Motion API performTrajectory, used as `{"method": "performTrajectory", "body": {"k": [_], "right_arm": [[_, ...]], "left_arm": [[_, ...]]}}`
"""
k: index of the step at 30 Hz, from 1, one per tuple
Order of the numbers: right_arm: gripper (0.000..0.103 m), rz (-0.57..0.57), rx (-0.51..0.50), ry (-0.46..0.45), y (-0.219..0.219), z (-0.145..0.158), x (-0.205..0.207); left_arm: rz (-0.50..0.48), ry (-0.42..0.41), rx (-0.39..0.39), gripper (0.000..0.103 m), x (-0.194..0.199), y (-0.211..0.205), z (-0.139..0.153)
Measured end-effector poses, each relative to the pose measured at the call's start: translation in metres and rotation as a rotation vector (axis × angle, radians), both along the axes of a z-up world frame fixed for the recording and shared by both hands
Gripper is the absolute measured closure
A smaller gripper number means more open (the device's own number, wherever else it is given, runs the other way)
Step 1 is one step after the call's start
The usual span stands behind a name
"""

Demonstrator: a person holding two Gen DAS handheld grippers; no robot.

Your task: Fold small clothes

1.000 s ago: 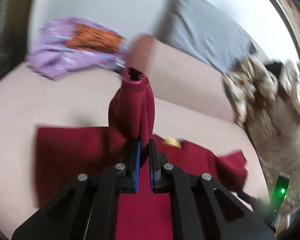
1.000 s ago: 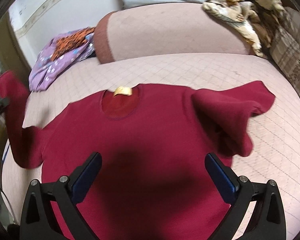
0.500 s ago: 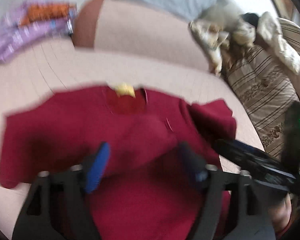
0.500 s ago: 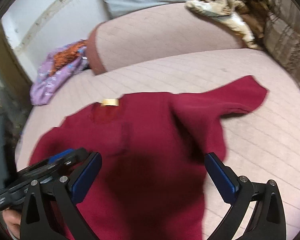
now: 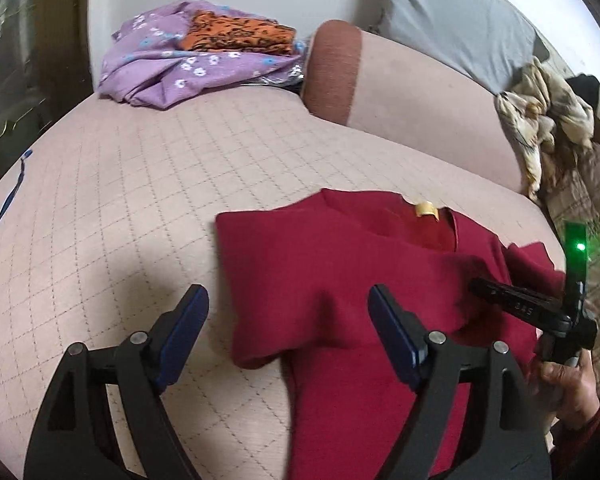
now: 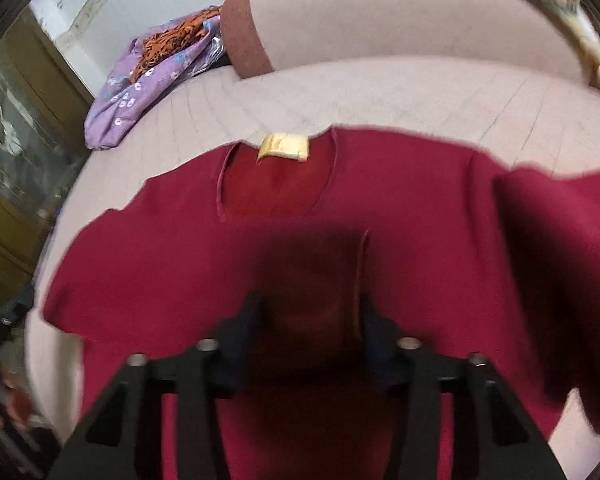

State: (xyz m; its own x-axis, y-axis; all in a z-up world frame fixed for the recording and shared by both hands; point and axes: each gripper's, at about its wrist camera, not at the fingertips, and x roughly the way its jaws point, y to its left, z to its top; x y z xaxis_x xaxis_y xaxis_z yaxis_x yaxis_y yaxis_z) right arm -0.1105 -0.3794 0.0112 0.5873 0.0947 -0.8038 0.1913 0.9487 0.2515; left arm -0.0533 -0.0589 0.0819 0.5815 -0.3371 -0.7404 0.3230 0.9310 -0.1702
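Closing over a fabric ridge, right hand-held gripper (image 6: 310, 322) is blurred; can't tell if pads press yet. Left hand-held gripper (image 5: 288, 334) stands wide, nothing between. One red sweater (image 5: 340, 280) lies flat on the quilted bed (image 5: 140, 184), w/ one yellow neck label (image 6: 284, 147), unreadable. One purple floral garment (image 5: 172, 68) far back, sweater hem cut off.

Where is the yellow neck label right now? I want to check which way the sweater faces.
The yellow label sits at the far edge of the neckline of the red sweater, upper centre in the right wrist view, toward the pink bolster.
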Motion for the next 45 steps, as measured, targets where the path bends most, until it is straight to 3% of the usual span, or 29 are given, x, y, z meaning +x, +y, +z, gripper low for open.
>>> {"method": "performTrajectory", "body": {"k": [1,5,8,11,13,16,18,21,23,27,30,32,34,36,39,42,45], "right_arm": [[0.094,0.008,-0.038,-0.014,0.002,0.003,-0.001],[0.095,0.0,-0.083,-0.08,-0.006,0.026,-0.012],[0.095,-0.101,-0.135,-0.155,-0.027,0.051,-0.029],[0.095,-0.192,-0.157,-0.122,-0.048,0.05,-0.029],[0.094,-0.225,-0.198,-0.054,-0.054,0.036,-0.023],[0.091,-0.213,-0.2,0.031,-0.054,0.018,-0.017],[0.08,-0.233,-0.188,-0.006,-0.051,0.026,-0.027],[0.062,-0.206,-0.212,-0.092,-0.037,0.044,-0.043],[0.063,-0.153,-0.209,-0.087,-0.029,0.041,-0.041],[0.066,-0.094,-0.134,0.074,-0.029,0.003,-0.017],[0.063,-0.098,-0.045,0.022,-0.043,0.018,-0.03],[0.061,-0.133,0.05,-0.051,-0.064,0.044,-0.05],[0.038,-0.213,0.092,-0.116,-0.098,0.069,-0.073],[0.029,-0.321,0.052,-0.148,-0.132,0.083,-0.092],[0.028,-0.48,-0.012,-0.117,-0.186,0.076,-0.108],[0.03,-0.605,0.003,0.011,-0.239,0.035,-0.102],[0.043,-0.605,0.067,0.013,-0.26,0.004,-0.09]], "left_arm": [[0.006,-0.001,-0.002,0.021,0.001,0.0,0.0],[0.018,-0.022,-0.012,0.021,0.006,-0.005,0.004],[0.004,-0.03,-0.017,0.021,0.007,-0.015,0.004],[-0.031,-0.013,0.005,0.021,0.007,-0.034,-0.005],[-0.057,0.004,0.039,0.021,0.008,-0.049,-0.014],[-0.082,0.023,0.129,0.021,0.013,-0.069,-0.033],[-0.06,0.03,0.177,0.021,0.02,-0.074,-0.043],[-0.037,0.088,0.167,0.019,0.033,-0.071,-0.058],[-0.028,0.107,0.157,0.019,0.037,-0.07,-0.063],[-0.024,0.106,0.161,0.019,0.032,-0.07,-0.056],[-0.035,0.064,0.149,0.019,0.024,-0.067,-0.04],[-0.04,0.038,0.136,0.019,0.02,-0.066,-0.029],[-0.043,0.014,0.111,0.019,0.017,-0.064,-0.018],[-0.044,-0.002,0.086,0.019,0.015,-0.064,-0.009],[-0.054,-0.002,0.073,0.019,0.016,-0.067,-0.004],[-0.07,0.016,0.089,0.019,0.015,-0.073,-0.007],[-0.084,0.029,0.115,0.019,0.01,-0.075,-0.009]]}}
